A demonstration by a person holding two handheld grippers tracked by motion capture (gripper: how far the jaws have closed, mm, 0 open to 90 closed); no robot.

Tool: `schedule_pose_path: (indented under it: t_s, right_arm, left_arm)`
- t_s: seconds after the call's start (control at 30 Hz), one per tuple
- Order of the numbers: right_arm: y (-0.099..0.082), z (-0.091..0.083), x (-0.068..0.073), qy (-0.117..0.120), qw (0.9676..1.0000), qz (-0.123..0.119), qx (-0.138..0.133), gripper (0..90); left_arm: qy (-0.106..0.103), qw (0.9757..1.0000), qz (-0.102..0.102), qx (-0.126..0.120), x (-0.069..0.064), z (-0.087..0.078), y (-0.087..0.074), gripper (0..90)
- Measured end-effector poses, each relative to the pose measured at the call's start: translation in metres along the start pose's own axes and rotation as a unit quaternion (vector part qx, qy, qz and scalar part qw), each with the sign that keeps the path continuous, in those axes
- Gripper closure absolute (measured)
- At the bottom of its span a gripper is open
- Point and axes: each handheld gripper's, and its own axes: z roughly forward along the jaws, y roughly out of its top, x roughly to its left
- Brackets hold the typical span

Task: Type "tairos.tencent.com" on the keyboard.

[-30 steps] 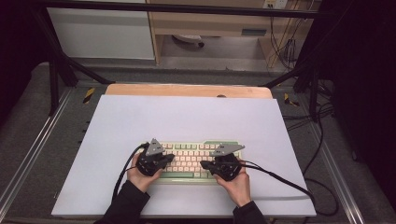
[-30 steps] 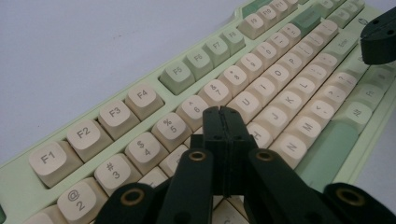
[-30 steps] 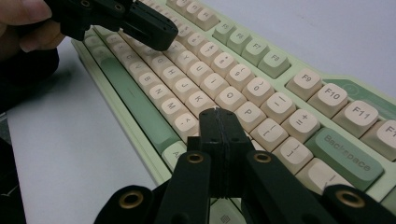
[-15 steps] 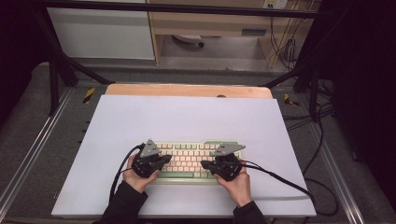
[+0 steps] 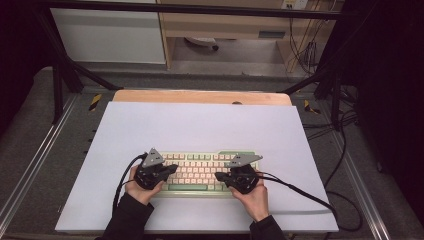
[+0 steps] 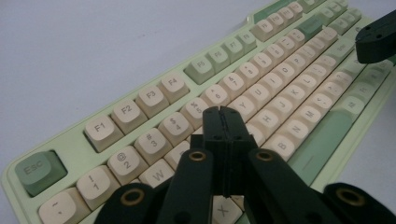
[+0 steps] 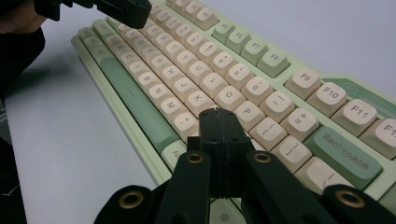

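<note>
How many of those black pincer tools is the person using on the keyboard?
2. The left gripper sits over the left half of the keyboard, jaws shut; the right gripper sits over the right half, also shut. One is in each hand.

We cannot read which keys lie under the closed jaws of the left gripper; they cover part of the keyboard there. In the right gripper view the keyboard's far function keys run off the right edge. From above, the key legends are too small to read.
</note>
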Motion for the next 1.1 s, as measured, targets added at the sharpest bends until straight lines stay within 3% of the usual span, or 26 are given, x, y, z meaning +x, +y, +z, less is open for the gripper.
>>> schedule_pose_path:
  t_s: [0.63,1.1]
  right_arm:
    - [0.0,0.001,0.0,0.001,1.0,0.0,0.001,90.0]
    - [0.0,0.0,0.0,0.001,1.0,0.0,0.001,90.0]
  left_arm:
    - [0.022,0.9996,-0.01,0.015,0.01,0.007,-0.005,90.0]
    - [0.023,0.9995,-0.01,0.018,0.011,0.009,-0.007,90.0]
